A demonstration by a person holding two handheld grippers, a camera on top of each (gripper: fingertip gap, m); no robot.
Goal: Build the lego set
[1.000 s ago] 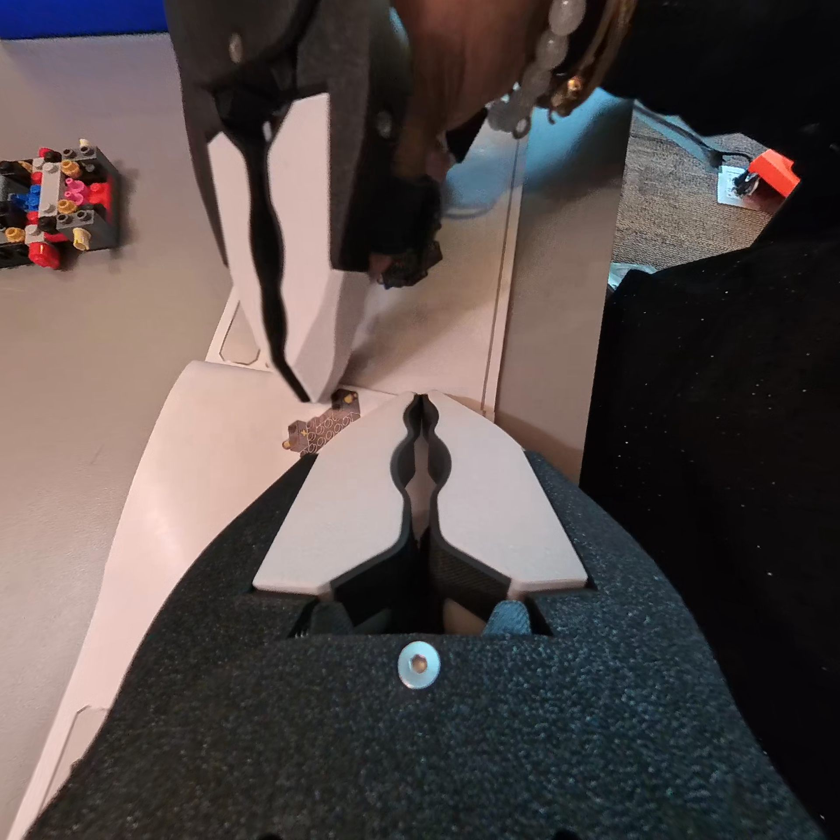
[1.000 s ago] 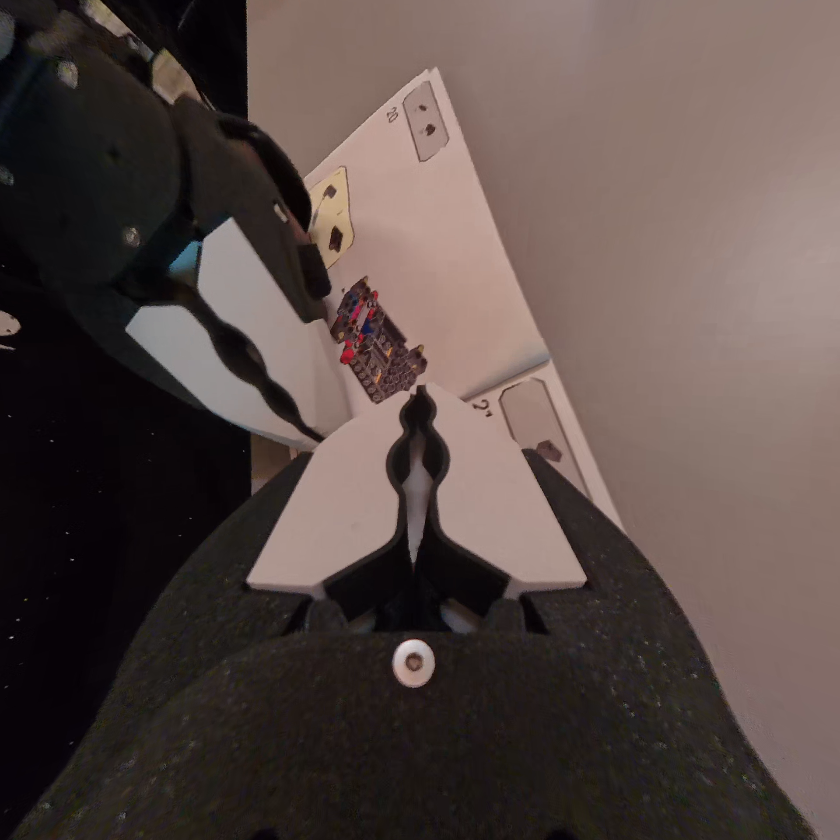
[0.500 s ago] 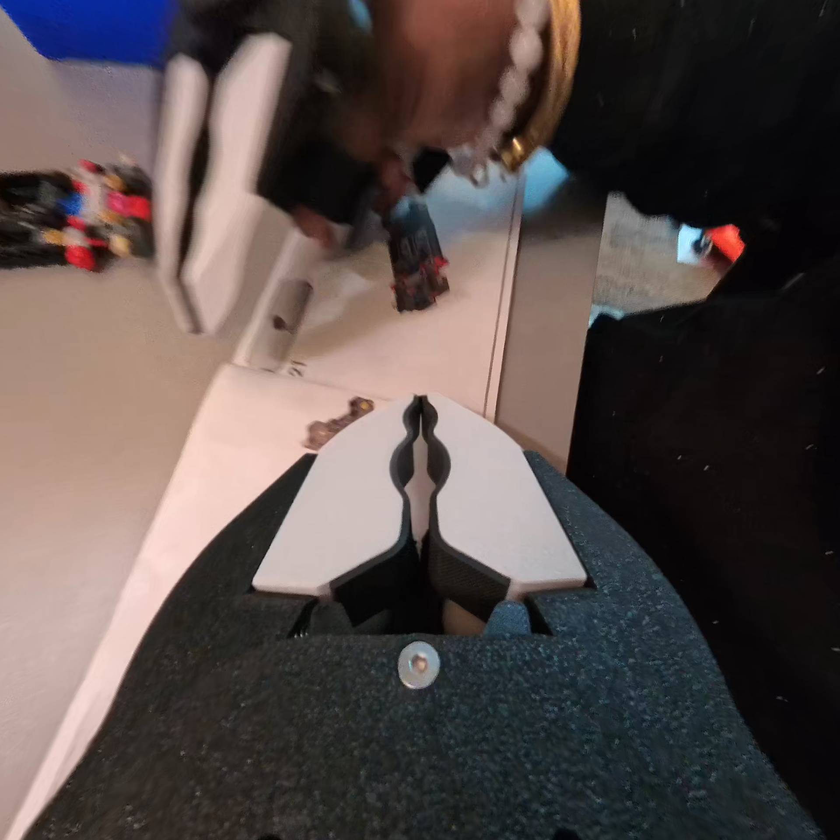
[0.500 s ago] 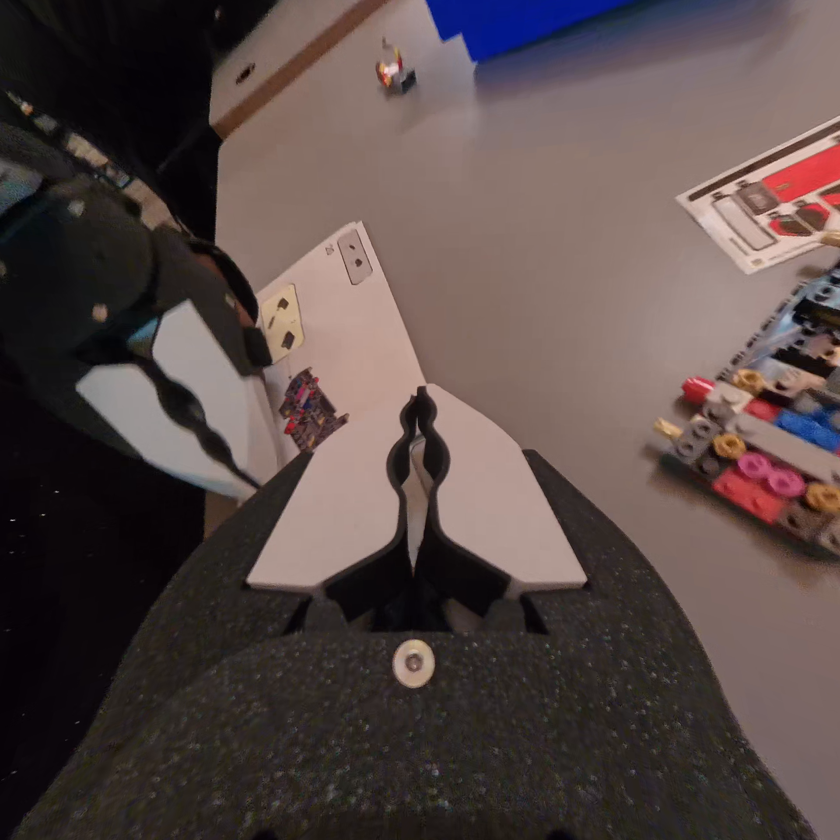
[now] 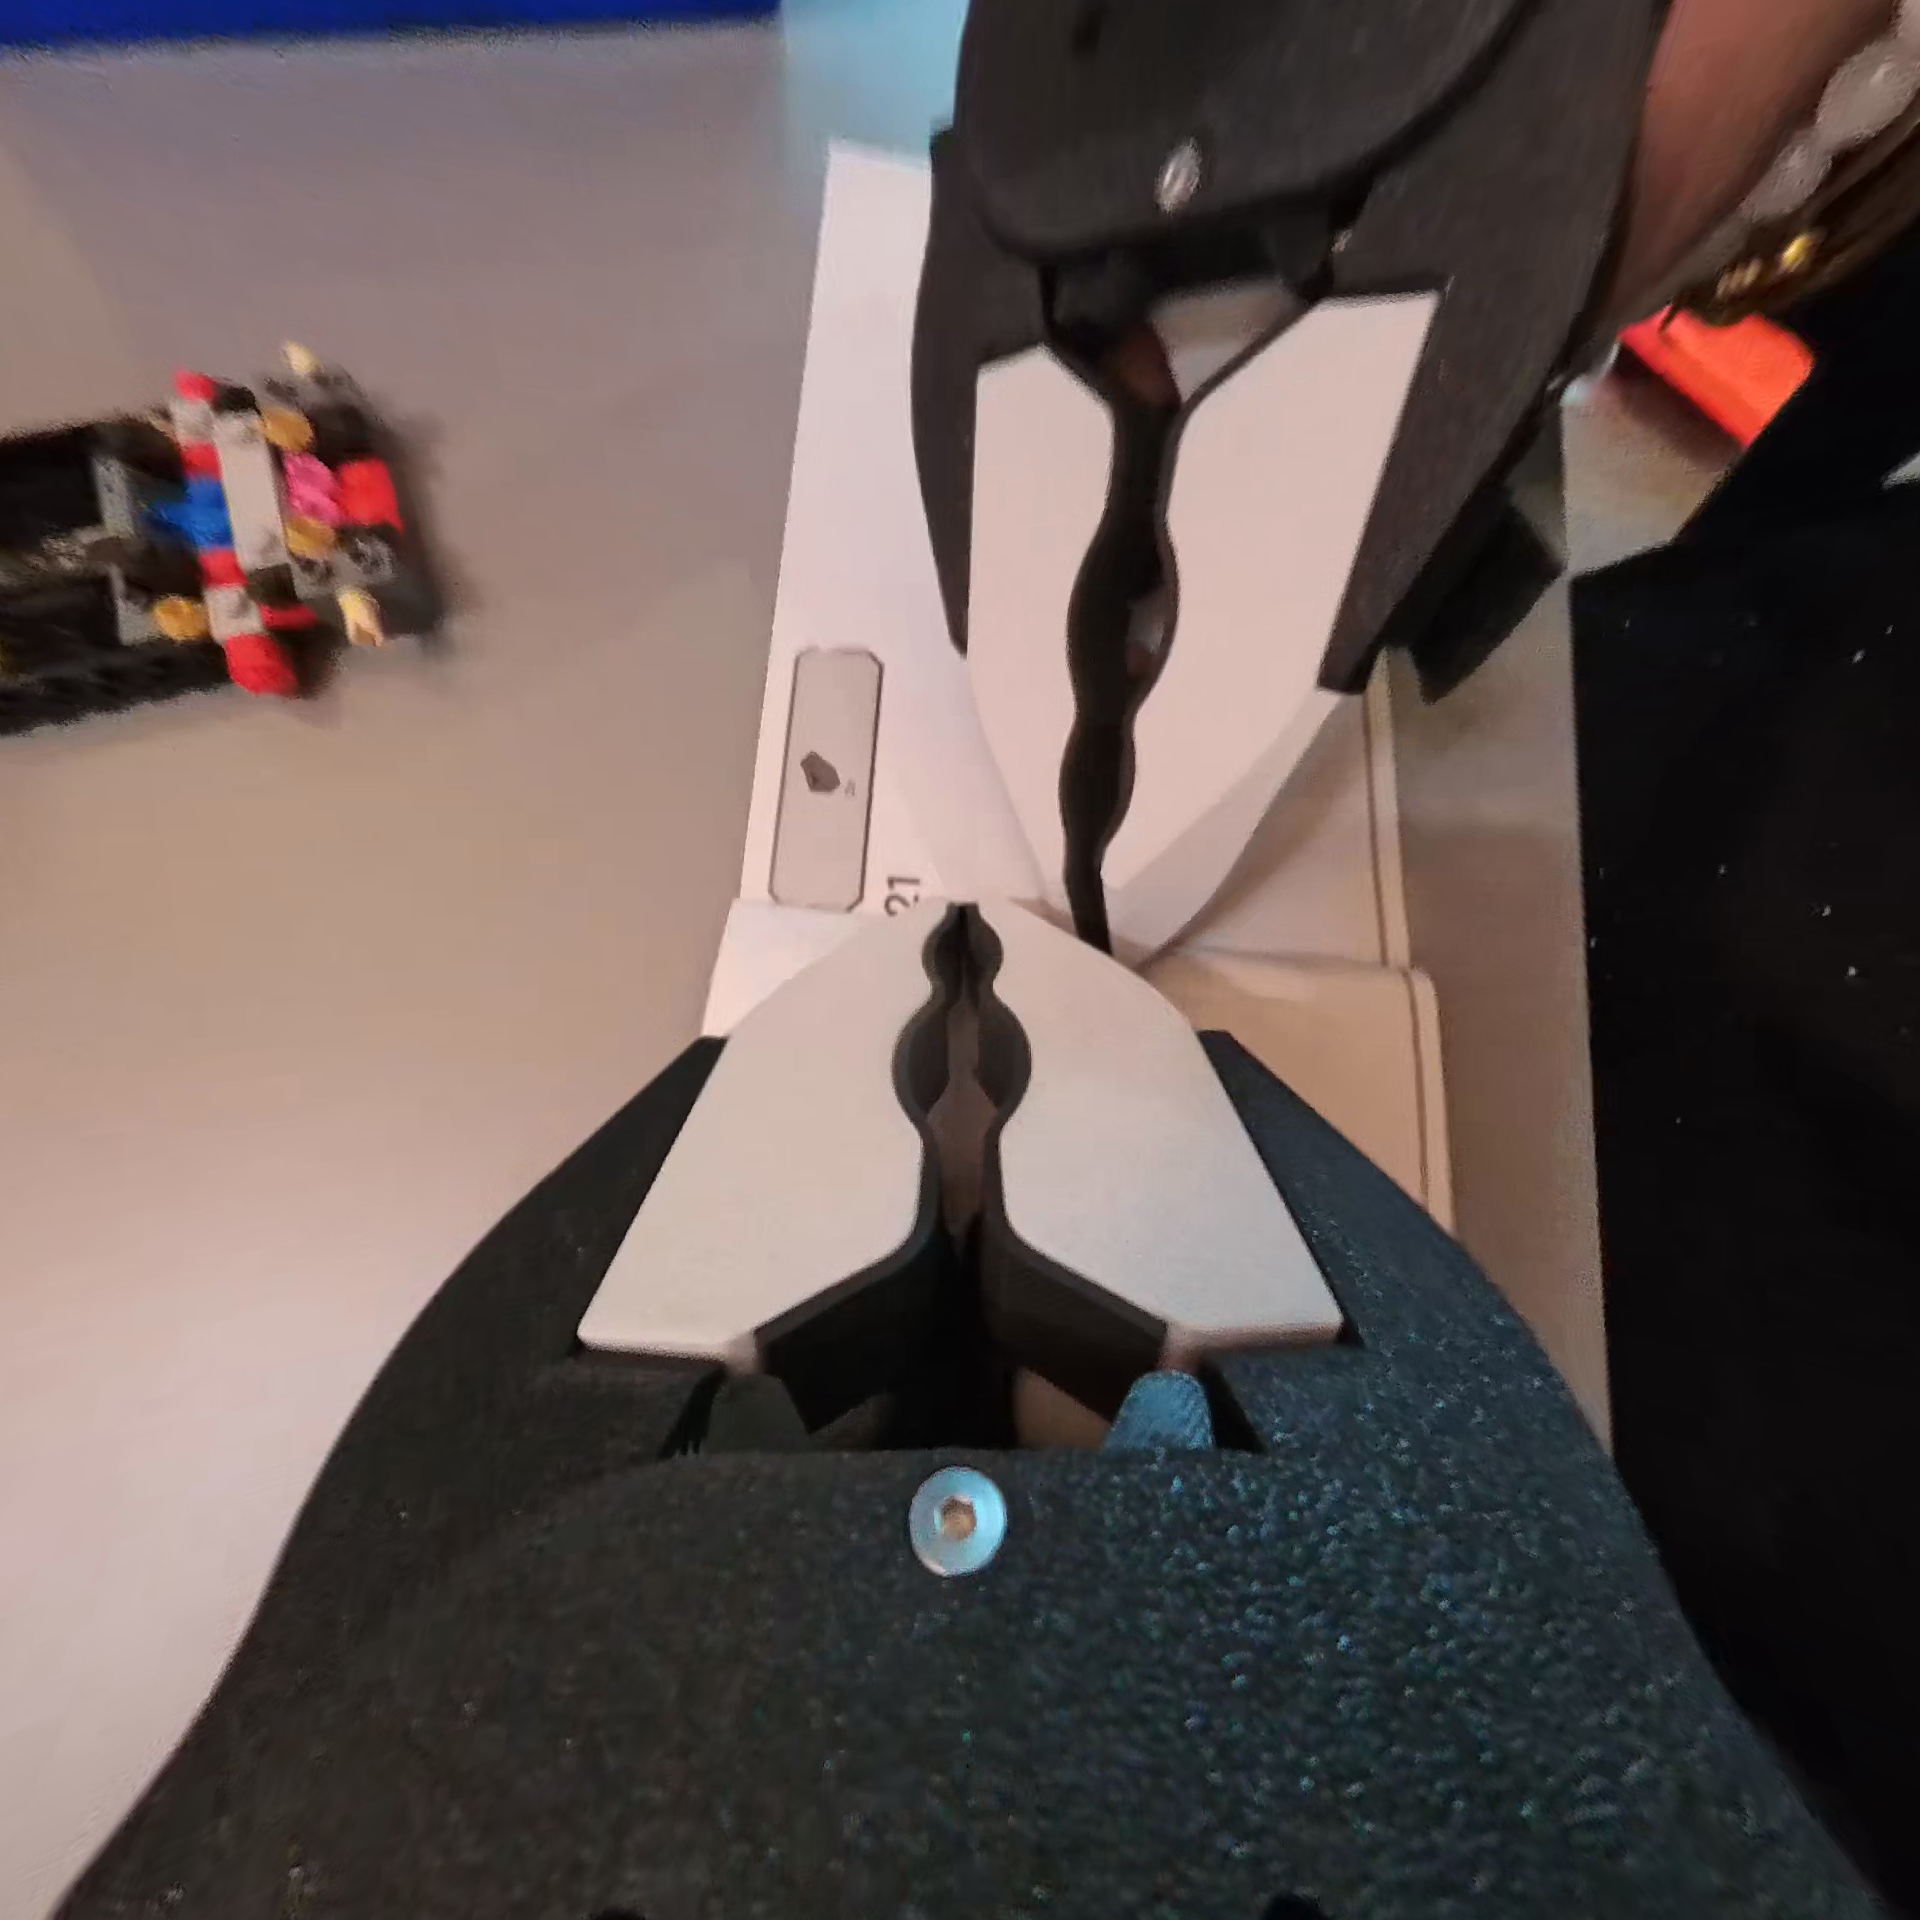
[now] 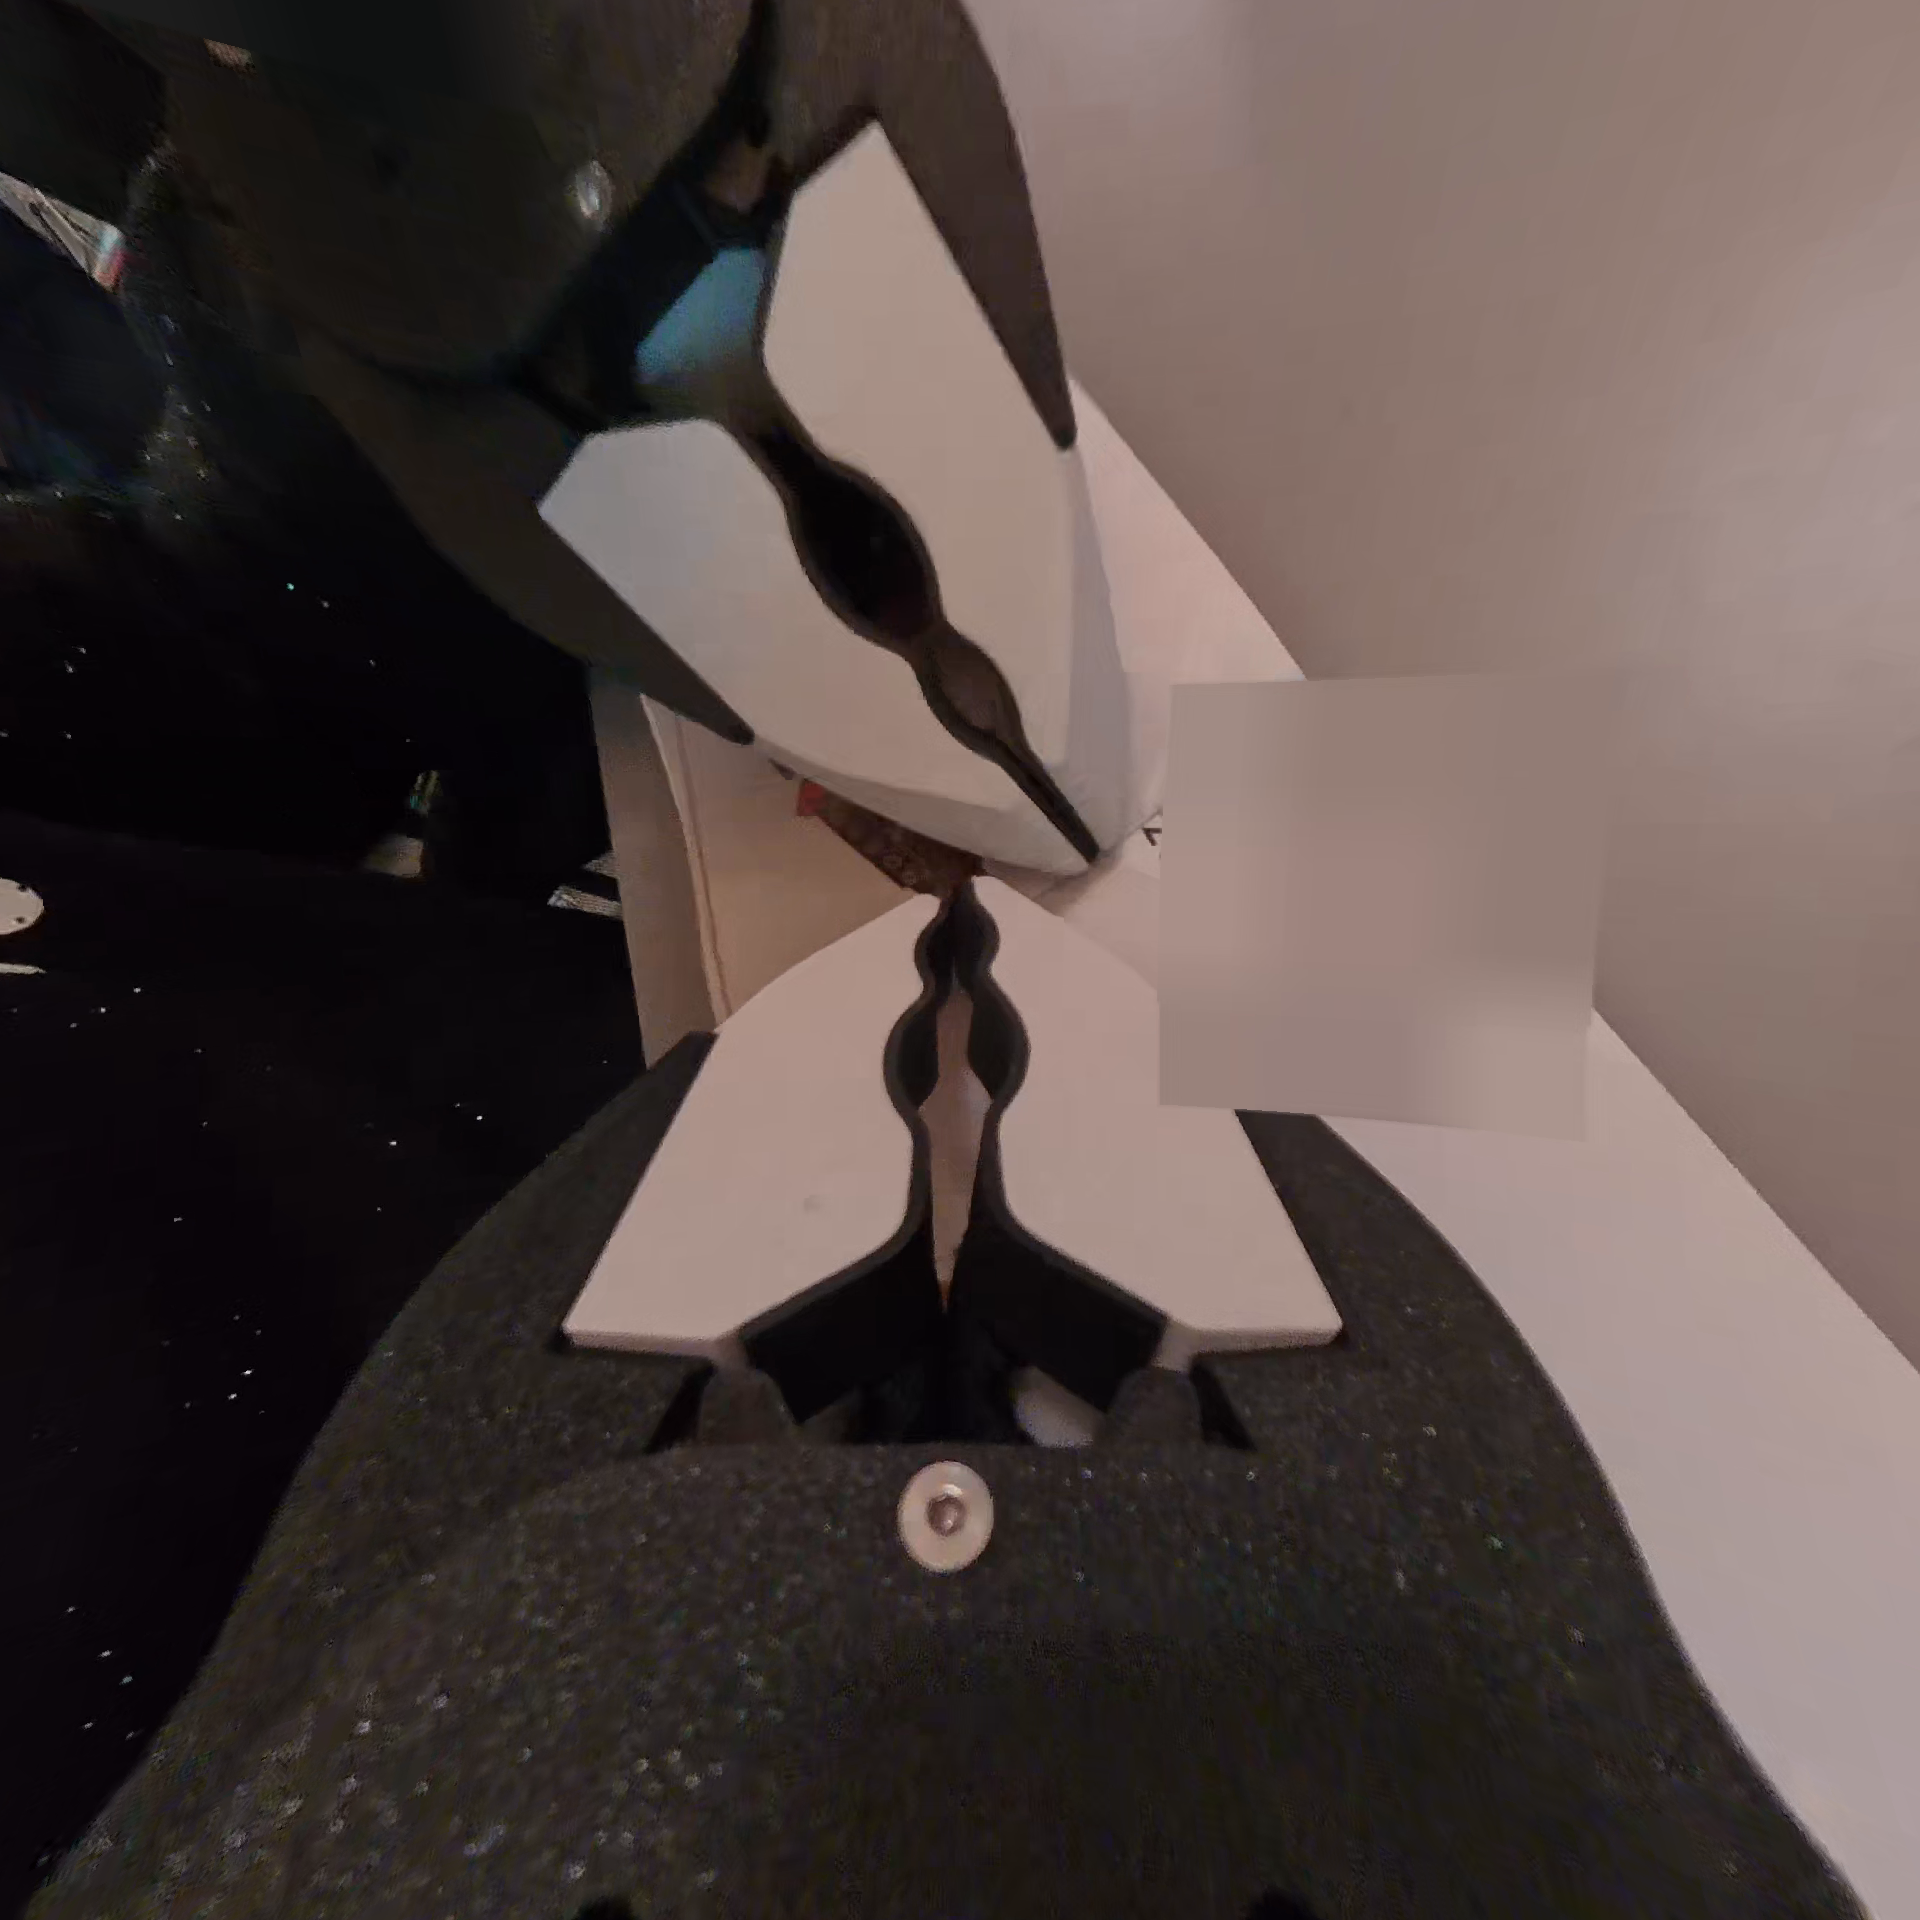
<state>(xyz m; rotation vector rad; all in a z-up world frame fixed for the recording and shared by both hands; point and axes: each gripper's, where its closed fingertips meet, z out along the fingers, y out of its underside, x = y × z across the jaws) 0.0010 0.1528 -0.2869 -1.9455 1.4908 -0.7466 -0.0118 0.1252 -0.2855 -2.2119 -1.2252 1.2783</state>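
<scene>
The white instruction booklet (image 5: pixel 862 416) lies open on the grey table (image 5: pixel 416 1039), with a page bowed upward near its fold. My left gripper (image 5: pixel 961 914) is shut, its tips over the booklet's near edge. My right gripper (image 5: pixel 1091 930) is shut and points down at the fold, tip almost meeting the left one. In the right wrist view my right gripper (image 6: pixel 958 904) faces the left gripper (image 6: pixel 1086 852) over the booklet (image 6: pixel 1558 1299). I cannot tell whether either one pinches a page. The part-built lego model (image 5: pixel 208 520), black with red, blue and gold pieces, sits on the table at the left.
A person's wrist with bracelets (image 5: pixel 1818 156) holds the right gripper. Dark clothing (image 5: pixel 1766 1039) fills the right side past the table edge. An orange object (image 5: pixel 1714 374) lies on the floor beyond. A blue strip (image 5: pixel 312 16) runs along the far edge. My two grippers' fingertips are within a few centimetres of each other.
The right gripper swung away toward the model half a second ago and has come back down onto the booklet fold. The left gripper has shifted forward along the booklet. Both stayed shut.
</scene>
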